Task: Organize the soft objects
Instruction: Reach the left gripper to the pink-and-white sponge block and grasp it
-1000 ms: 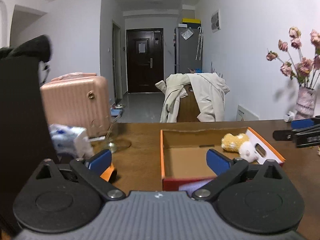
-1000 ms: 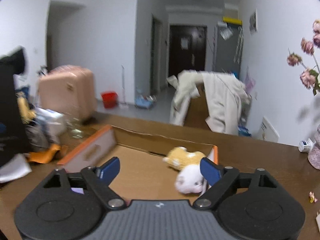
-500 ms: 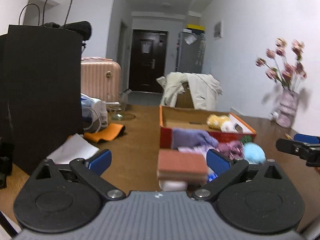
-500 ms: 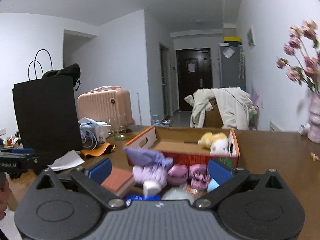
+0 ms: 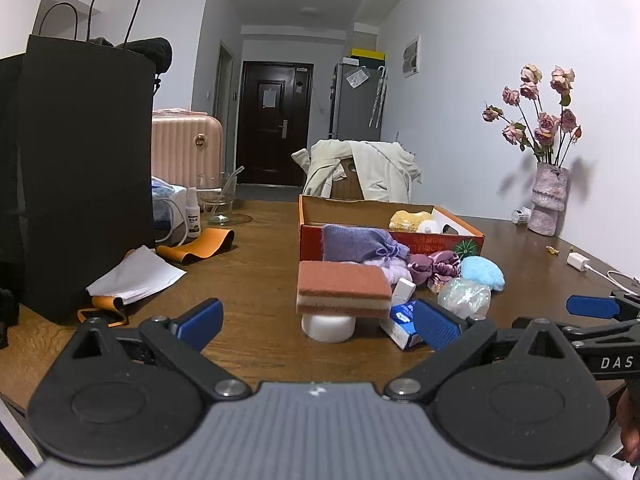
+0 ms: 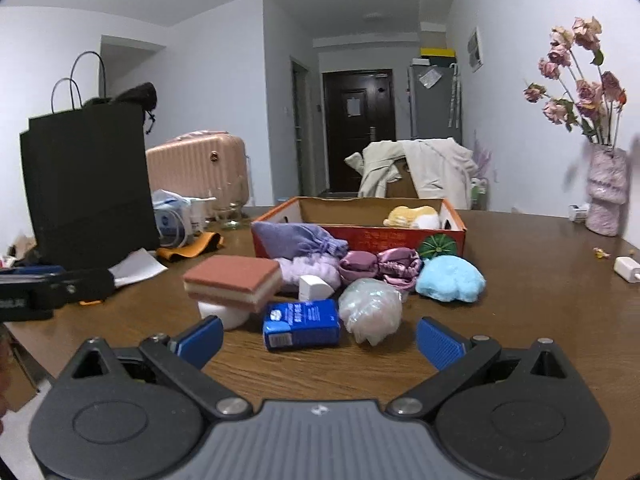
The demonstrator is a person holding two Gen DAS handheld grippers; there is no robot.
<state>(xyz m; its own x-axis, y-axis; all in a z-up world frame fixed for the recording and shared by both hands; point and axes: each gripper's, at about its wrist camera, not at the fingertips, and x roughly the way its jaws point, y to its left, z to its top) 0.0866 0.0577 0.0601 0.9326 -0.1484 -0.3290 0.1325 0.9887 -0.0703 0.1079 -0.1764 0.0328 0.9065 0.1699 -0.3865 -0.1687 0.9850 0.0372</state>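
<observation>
A heap of soft things lies in front of an orange cardboard box [image 6: 360,232]: a brown sponge [image 6: 234,282] on a white roll [image 5: 328,326], a purple pouch [image 6: 296,238], mauve scrunchies [image 6: 378,266], a blue puff [image 6: 450,280], a pearly mesh ball [image 6: 370,310] and a blue tissue pack [image 6: 302,324]. A yellow-and-white plush toy [image 6: 412,216] lies inside the box. My left gripper [image 5: 316,322] stands open just short of the sponge. My right gripper [image 6: 320,338] is open, low over the table before the tissue pack, nothing between its fingers.
A tall black paper bag [image 5: 84,168] stands at the left with white paper [image 5: 134,274] and an orange band [image 5: 196,246] beside it. A glass [image 5: 218,204] and spray bottle [image 5: 193,216] sit behind. A vase of dried roses [image 5: 548,200] and a white charger [image 5: 578,260] are at the right.
Both grippers have pulled back from over the box and sunk toward the table. The heap of soft things in front of the box has come into view.
</observation>
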